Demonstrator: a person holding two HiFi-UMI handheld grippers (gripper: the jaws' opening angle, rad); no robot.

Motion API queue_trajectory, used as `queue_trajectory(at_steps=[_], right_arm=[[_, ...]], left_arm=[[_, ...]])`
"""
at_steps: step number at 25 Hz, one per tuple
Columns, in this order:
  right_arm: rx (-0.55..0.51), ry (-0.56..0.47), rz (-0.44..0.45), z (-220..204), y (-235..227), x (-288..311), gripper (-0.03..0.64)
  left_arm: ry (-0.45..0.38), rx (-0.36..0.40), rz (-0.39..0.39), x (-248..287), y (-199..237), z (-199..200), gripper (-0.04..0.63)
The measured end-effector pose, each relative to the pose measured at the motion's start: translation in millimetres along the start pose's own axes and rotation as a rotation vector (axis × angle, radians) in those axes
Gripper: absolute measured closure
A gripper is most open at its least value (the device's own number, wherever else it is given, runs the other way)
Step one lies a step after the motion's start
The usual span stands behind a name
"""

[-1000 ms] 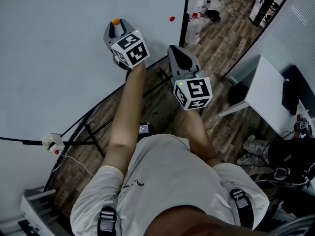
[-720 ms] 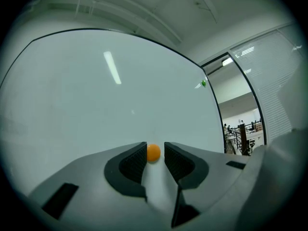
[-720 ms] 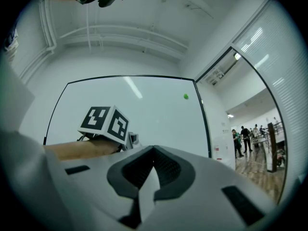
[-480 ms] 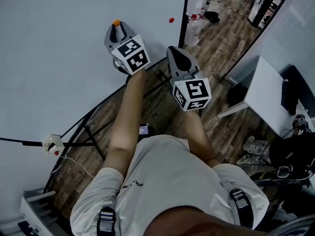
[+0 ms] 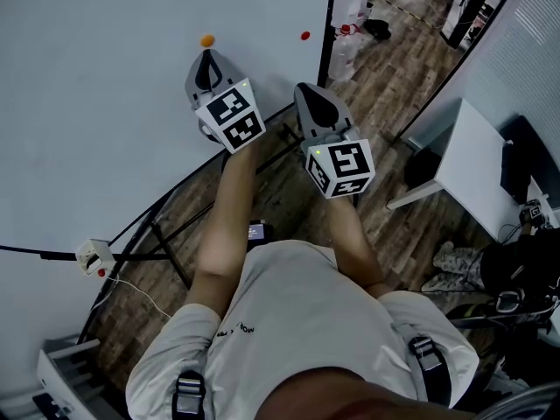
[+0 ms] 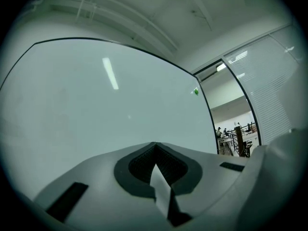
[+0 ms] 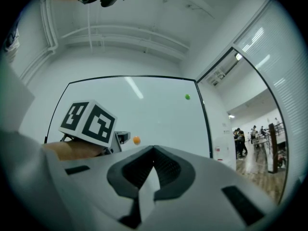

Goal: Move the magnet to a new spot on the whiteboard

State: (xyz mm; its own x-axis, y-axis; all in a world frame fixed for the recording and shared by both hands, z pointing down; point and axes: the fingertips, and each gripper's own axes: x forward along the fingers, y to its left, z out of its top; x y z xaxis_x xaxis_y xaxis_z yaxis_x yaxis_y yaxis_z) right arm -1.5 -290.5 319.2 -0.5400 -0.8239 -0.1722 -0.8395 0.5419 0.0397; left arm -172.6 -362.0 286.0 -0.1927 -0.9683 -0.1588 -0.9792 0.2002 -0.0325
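An orange magnet sticks to the whiteboard; it also shows in the right gripper view as the orange magnet. My left gripper sits just below it, a small gap apart, jaws shut with nothing between them. In the left gripper view the left gripper faces bare board. My right gripper hangs to the right near the board's edge, shut and empty, as the right gripper confirms. A second small magnet sits near the board's right edge.
The whiteboard's black frame and stand legs run over a wooden floor. A white table stands at the right, bags below it. A power strip lies on the floor at the left. A glass partition lies beyond the board.
The left gripper's jaws stood open around the orange magnet; they have drawn back a little and shut. The magnet stays on the board. The right gripper has barely moved.
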Motion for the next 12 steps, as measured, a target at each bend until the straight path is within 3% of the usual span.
queue_trajectory(at_steps=[12], right_arm=[[0.012, -0.014, -0.005, 0.9, -0.8, 1.8, 0.603]], left_arm=[[-0.022, -0.003, -0.037, -22.3, -4.5, 1.3, 0.592]])
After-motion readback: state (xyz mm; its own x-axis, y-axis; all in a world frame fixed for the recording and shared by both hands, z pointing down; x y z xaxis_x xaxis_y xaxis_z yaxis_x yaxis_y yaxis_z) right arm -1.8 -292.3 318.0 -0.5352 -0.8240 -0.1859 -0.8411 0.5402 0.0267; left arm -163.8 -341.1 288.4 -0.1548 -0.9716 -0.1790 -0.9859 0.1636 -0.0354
